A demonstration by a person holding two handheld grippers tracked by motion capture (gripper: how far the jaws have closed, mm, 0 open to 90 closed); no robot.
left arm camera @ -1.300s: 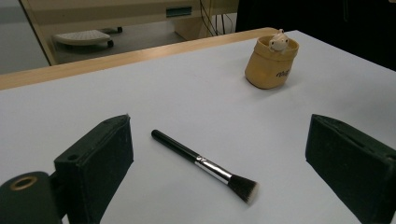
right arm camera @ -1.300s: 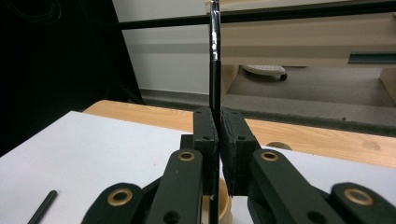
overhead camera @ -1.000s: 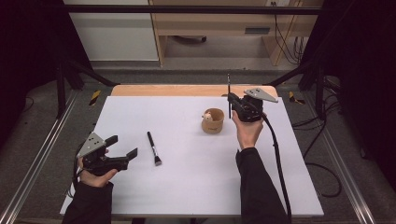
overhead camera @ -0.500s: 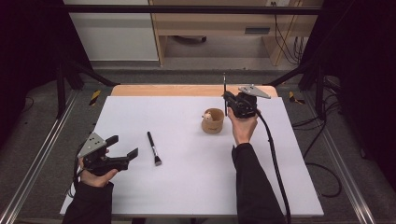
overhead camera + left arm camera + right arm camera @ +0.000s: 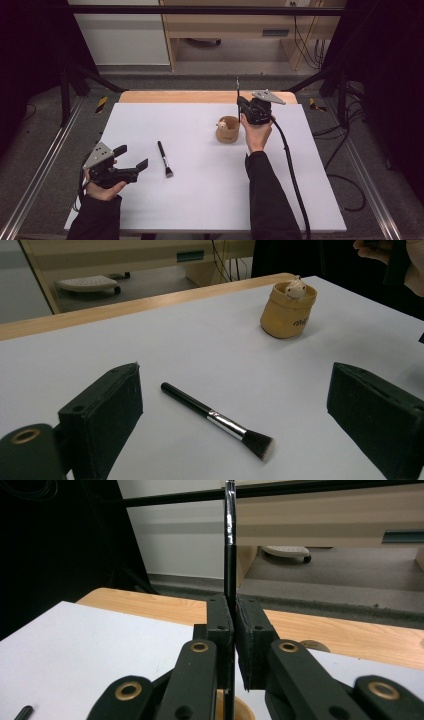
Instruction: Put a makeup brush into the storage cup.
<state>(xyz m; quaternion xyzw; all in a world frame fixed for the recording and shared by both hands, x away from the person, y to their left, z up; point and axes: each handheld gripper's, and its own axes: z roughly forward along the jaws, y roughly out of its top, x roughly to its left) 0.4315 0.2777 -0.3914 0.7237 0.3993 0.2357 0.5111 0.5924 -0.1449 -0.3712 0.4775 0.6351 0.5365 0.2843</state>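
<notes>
A black makeup brush [image 5: 165, 159] [image 5: 215, 420] lies flat on the white table [image 5: 200, 200], bristles toward me. My left gripper [image 5: 134, 156] [image 5: 240, 390] rests just left of it, jaws wide open and bare, the brush lying ahead between them. A small tan cup [image 5: 228, 130] [image 5: 287, 310] with a pale figure on its rim stands right of centre. My right gripper [image 5: 241, 106] [image 5: 234, 625] hovers just right of and behind the cup, shut on a slim black stick [image 5: 237, 87] [image 5: 229, 540] held upright. The cup's rim [image 5: 245, 711] lies right below the jaws.
A wooden strip [image 5: 200, 96] borders the table's far edge. Metal rails [image 5: 45, 165] run along both sides. The right gripper's cable [image 5: 292, 175] trails down the table's right part. Furniture and cables stand on the floor beyond.
My right gripper has shifted a little to the left with the upright stick, closer to the cup. The left gripper and the lying brush have stayed put.
</notes>
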